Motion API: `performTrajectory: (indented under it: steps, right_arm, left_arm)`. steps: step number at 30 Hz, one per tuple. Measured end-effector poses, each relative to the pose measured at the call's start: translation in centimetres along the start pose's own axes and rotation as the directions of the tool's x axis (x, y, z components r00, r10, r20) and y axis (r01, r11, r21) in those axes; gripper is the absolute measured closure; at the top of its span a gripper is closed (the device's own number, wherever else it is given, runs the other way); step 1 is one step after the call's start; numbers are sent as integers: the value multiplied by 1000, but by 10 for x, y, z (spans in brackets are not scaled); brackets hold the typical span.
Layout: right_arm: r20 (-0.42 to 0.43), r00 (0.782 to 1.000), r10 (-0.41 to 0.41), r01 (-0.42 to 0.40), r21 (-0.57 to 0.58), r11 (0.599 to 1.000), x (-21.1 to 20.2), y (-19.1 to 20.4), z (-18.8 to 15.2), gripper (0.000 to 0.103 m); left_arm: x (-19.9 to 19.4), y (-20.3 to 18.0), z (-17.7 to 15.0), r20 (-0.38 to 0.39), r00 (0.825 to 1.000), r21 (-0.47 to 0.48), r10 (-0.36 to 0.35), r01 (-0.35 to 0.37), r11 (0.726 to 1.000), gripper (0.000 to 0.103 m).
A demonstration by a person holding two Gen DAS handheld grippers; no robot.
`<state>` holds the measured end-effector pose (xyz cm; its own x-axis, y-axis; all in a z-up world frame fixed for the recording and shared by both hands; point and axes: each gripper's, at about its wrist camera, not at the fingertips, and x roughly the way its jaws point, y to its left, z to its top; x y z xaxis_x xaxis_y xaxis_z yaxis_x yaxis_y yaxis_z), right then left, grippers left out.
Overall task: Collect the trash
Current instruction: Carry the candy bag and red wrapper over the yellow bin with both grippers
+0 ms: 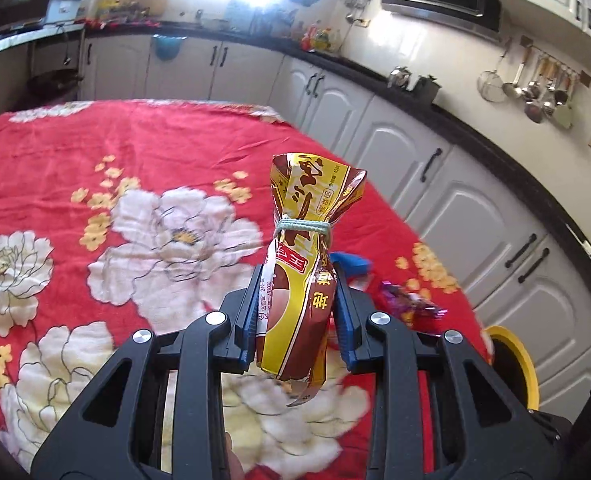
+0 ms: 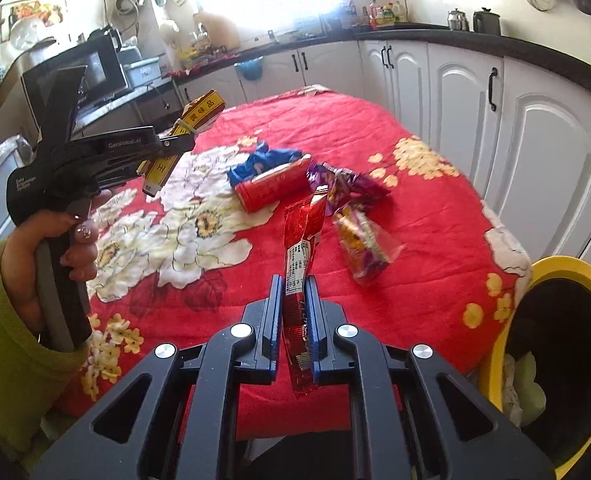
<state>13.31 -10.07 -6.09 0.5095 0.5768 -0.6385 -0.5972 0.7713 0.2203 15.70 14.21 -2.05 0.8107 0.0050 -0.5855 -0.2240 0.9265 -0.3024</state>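
My left gripper (image 1: 295, 276) is shut on a yellow and brown snack bag (image 1: 299, 264) tied with a pale string, held above the table. It also shows in the right wrist view (image 2: 179, 140) at the left, lifted in the hand. My right gripper (image 2: 294, 284) is shut on a red wrapper (image 2: 303, 240) that sticks up between the fingers. On the red floral cloth (image 2: 415, 248) lie a red can (image 2: 271, 188), a blue wrapper (image 2: 263, 160), a purple wrapper (image 2: 347, 184) and a clear orange-purple packet (image 2: 363, 248).
A yellow-rimmed black bin (image 2: 567, 360) with some trash inside stands at the table's right edge; it also shows in the left wrist view (image 1: 515, 364). White cabinets (image 2: 535, 140) run along the right and back. A microwave (image 2: 79, 76) sits at the left.
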Motion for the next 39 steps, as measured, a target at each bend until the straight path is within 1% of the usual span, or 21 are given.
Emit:
performTrajectory:
  steps: [6, 13, 21, 31, 39]
  right_arm:
    - [51, 998, -27, 26, 32, 999, -26, -19, 4, 92]
    - [94, 990, -106, 98, 90, 991, -57, -54, -1, 92]
    - [117, 974, -193, 172, 166, 971, -85, -98, -12, 92]
    - [135, 947, -292, 254, 245, 936, -112, -140, -25, 92]
    - [144, 927, -346, 294, 295, 909, -129, -166, -35, 92]
  left_arm:
    - [-14, -34, -1, 15, 997, 53, -70, 70, 996, 79]
    - [-21, -69, -8, 3, 990, 104, -144, 142, 984, 79]
    - [-26, -101, -20, -17, 981, 154, -195, 195, 969, 79]
    - [-25, -147, -40, -64, 964, 228, -259, 267, 936, 79]
    - [-21, -180, -55, -110, 948, 280, -300, 319, 905, 79]
